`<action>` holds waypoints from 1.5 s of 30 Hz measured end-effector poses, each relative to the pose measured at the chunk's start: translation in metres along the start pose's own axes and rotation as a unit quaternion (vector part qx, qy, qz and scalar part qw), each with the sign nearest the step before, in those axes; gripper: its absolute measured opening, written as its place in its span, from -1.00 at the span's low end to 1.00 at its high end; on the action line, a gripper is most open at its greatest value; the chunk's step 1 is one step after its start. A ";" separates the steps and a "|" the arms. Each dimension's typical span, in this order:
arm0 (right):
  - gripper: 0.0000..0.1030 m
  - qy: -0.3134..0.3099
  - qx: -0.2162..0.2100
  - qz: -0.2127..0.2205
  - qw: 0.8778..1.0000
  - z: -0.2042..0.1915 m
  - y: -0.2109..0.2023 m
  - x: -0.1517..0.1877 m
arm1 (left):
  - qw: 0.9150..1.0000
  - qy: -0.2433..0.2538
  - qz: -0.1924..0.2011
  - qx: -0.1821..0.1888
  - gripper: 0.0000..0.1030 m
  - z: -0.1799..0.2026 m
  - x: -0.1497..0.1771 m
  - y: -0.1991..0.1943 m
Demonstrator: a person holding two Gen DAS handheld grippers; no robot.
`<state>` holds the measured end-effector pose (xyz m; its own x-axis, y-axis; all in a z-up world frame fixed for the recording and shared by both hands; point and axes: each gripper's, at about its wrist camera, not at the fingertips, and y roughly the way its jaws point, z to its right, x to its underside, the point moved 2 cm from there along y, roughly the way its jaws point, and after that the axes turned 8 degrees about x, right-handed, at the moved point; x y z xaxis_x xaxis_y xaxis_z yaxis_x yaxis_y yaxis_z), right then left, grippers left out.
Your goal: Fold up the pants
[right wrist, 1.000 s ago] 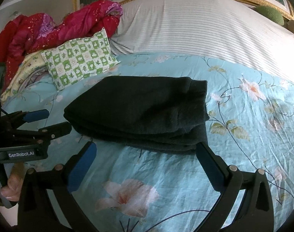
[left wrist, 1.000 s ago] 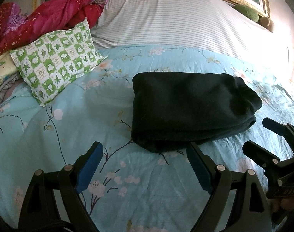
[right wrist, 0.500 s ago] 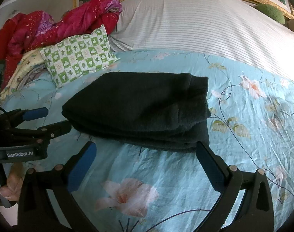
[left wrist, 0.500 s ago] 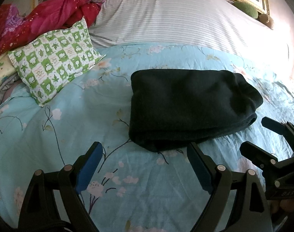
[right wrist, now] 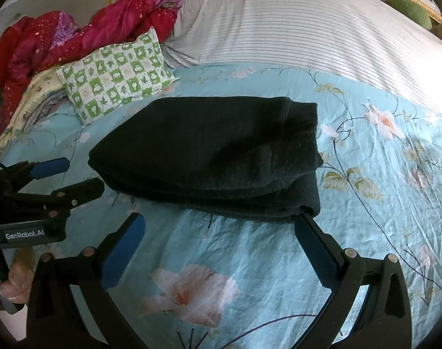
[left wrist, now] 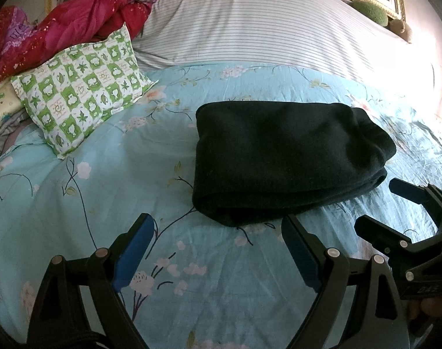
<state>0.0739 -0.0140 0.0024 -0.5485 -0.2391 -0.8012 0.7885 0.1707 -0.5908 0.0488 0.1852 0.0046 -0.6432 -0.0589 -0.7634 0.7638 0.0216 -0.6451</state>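
The dark pants [left wrist: 282, 160] lie folded into a thick rectangle on the floral blue bedsheet [left wrist: 104, 192]; in the right wrist view the same pants [right wrist: 215, 157] fill the middle. My left gripper [left wrist: 216, 224] hovers open just in front of the bundle's near left corner, nothing between its blue pads. My right gripper [right wrist: 218, 221] is open too, just short of the bundle's near edge, its right finger [right wrist: 314, 241] close to the near right corner. Each gripper shows in the other's view: the right gripper [left wrist: 395, 209] and the left gripper [right wrist: 64, 177], both open.
A green checked pillow [left wrist: 81, 96] lies left of the pants, with red bedding [left wrist: 64, 26] heaped behind it. A striped white cover [left wrist: 264, 23] spans the back of the bed. A hand [right wrist: 14, 279] holds the left gripper's handle.
Both wrist views have crept slightly closer to the folded pants. The pants have not moved and both grippers have stayed open.
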 end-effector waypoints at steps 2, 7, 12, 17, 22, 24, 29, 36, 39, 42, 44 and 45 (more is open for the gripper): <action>0.99 -0.001 0.000 -0.001 1.000 0.000 0.000 0.000 | 1.000 -0.001 0.001 -0.001 0.75 -0.001 0.000 -0.001; 0.99 -0.002 0.000 -0.003 1.000 -0.001 0.002 -0.001 | 1.000 -0.002 0.001 0.001 0.75 -0.002 0.001 -0.001; 0.99 -0.003 -0.001 -0.004 1.000 -0.001 0.002 0.000 | 1.000 -0.001 0.000 0.000 0.75 -0.001 0.001 -0.002; 0.99 -0.002 -0.001 -0.003 1.000 -0.001 0.002 -0.001 | 1.000 0.000 0.002 -0.002 0.75 -0.002 0.001 -0.002; 0.99 -0.003 -0.001 -0.003 1.000 -0.001 0.002 -0.001 | 1.000 0.003 0.003 -0.003 0.75 -0.001 0.000 -0.003; 0.99 -0.003 0.000 -0.003 1.000 -0.001 0.002 0.000 | 1.000 0.004 0.003 -0.004 0.75 -0.001 0.001 -0.003; 0.99 -0.004 0.001 -0.003 1.000 -0.002 0.001 -0.001 | 1.000 0.003 0.002 -0.004 0.76 -0.002 0.000 -0.004; 0.99 -0.006 0.002 -0.002 1.000 -0.004 0.001 -0.001 | 1.000 0.006 0.002 -0.004 0.76 -0.001 -0.001 -0.003; 0.99 -0.006 0.001 0.000 1.000 -0.004 0.000 -0.001 | 1.000 0.007 0.003 -0.007 0.76 -0.001 -0.001 -0.004; 0.99 -0.002 0.000 0.002 1.000 -0.003 -0.002 -0.002 | 1.000 0.008 0.003 -0.008 0.76 -0.002 -0.002 -0.003; 0.99 0.003 -0.001 0.004 1.000 -0.001 -0.004 -0.004 | 1.000 0.010 0.002 -0.013 0.76 -0.002 -0.003 -0.004; 0.99 0.005 -0.001 0.005 1.000 0.000 -0.005 -0.006 | 1.000 0.011 0.002 -0.014 0.76 -0.002 -0.004 -0.005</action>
<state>0.0730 -0.0139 0.0099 -0.5429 -0.2280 -0.8083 0.7939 0.1746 -0.5825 0.0481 0.1871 0.0108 -0.6412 -0.0368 -0.7665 0.7649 0.0503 -0.6422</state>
